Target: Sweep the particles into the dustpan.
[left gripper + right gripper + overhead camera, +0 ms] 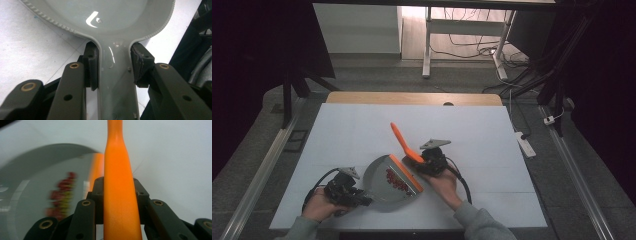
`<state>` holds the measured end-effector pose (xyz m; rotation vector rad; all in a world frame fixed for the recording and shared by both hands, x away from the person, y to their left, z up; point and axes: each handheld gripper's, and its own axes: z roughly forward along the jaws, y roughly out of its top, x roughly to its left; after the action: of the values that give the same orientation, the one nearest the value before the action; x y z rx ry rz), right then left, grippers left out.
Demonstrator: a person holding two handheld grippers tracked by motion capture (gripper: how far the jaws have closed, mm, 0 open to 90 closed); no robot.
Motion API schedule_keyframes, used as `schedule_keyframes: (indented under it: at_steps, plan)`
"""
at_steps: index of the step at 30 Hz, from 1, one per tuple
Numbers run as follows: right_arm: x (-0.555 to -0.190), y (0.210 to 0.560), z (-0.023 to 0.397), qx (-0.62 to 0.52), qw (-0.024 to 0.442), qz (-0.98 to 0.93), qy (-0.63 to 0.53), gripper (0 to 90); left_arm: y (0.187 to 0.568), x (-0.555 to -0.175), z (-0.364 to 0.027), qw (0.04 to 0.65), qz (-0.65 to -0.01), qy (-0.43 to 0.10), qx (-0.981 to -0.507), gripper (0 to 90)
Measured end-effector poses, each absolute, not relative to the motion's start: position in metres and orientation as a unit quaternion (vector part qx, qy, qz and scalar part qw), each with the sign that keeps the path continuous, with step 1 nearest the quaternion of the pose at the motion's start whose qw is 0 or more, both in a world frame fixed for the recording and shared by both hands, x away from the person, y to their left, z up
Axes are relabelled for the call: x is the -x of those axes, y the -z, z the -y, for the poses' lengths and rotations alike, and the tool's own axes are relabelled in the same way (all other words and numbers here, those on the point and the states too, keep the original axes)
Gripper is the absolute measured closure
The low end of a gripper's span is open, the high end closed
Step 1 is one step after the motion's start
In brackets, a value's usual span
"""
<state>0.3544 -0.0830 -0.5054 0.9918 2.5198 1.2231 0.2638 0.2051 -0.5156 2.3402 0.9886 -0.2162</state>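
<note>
The grey dustpan point(117, 22) looks like glossy, smooth plastic with a ribbed rim. The orange brush handle point(120, 195) is matt plastic. The white table point(492, 135) looks matt.

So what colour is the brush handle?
Bright orange. The brush handle shows best in the right gripper view, clamped in the right gripper.

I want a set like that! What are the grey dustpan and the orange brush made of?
The dustpan looks like smooth, glossy grey plastic: light glints off it and its rim is moulded with tiny ridges. The brush handle looks like orange plastic with a duller, satin surface and a soft sheen. Both are probably plastic, though looks alone can't prove it.
</note>
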Motion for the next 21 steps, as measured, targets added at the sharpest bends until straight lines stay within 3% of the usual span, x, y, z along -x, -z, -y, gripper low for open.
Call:
schedule_keyframes:
  at_steps: [2, 5, 21]
  plan:
    - [-0.343, 0.505, 0.072, -0.324, 0.085, -0.842, -0.422, 70.9, 0.516, -0.264, -0.205, 0.293, -0.372, 0.081, -0.877, 61.5]
    - [-0.336, 0.497, 0.064, -0.31, 0.041, -0.834, -0.454, 70.9, 0.516, -0.263, -0.205, 0.294, -0.371, 0.081, -0.877, 61.5]
    - [-0.368, 0.482, 0.11, -0.328, 0.068, -0.82, -0.464, 70.8, 0.519, -0.261, -0.207, 0.331, -0.362, 0.05, -0.87, 61.4]
